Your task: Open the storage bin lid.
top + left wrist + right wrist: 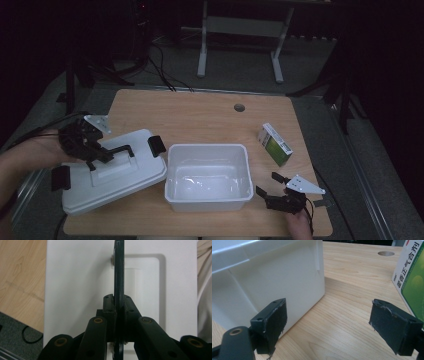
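A white lid point(115, 175) with a black handle point(122, 149) and black end clips lies at the table's left, its right edge close to the white bin point(207, 146). My left gripper point(97, 155) is shut on that handle; in the left gripper view the thin handle point(119, 270) runs up from between the jaws point(119, 302) over the lid point(80, 277). My right gripper point(268, 184) stands open on the table just right of the bin, its pads point(273, 320) wide apart, with nothing between them. The bin's wall point(274, 272) is to the left of the right gripper point(328, 322).
A green-and-white medicine box point(275, 144) stands right of the bin and shows at the right edge in the right gripper view point(412, 277). A round hole point(239, 107) is in the tabletop at the back. The lid overhangs the table's left edge. Cables and a metal stand point(240, 30) are on the floor behind.
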Tool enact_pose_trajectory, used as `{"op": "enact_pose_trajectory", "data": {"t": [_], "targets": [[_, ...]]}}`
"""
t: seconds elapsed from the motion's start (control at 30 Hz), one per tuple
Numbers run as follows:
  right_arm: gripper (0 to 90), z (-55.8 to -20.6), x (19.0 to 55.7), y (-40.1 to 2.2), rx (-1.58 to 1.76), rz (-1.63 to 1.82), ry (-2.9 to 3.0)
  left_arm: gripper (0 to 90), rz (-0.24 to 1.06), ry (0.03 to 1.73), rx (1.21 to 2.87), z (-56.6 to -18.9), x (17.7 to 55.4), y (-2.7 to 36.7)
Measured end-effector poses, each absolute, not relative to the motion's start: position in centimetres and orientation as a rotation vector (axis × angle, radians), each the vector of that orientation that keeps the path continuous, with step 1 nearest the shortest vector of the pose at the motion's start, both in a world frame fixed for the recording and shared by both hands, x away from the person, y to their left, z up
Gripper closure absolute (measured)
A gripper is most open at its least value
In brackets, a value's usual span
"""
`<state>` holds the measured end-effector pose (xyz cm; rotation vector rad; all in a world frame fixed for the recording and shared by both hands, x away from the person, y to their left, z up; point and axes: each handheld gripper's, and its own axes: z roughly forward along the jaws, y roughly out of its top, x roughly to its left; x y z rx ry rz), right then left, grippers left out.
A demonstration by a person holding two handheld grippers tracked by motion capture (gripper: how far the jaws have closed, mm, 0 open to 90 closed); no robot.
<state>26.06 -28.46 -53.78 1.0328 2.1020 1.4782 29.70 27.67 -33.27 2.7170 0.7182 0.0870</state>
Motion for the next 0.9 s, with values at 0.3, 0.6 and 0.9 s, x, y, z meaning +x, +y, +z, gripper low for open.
{"op": "enact_pose_trajectory", "data": {"t": [0.3,0.6,0.9], "targets": [[14.1,-53.8,26.1,-28.7,1.049,1.488,2.094,84.2,0.078,0.775,2.683,-36.5,29.8,29.4],[14.0,-53.9,26.1,-28.7,1.053,1.465,2.091,84.1,0.091,0.801,2.705,-40.3,31.1,29.3],[14.0,-54.0,26.0,-29.0,1.065,1.472,2.084,84.1,0.094,0.835,2.669,-43.5,32.3,29.1]]}}
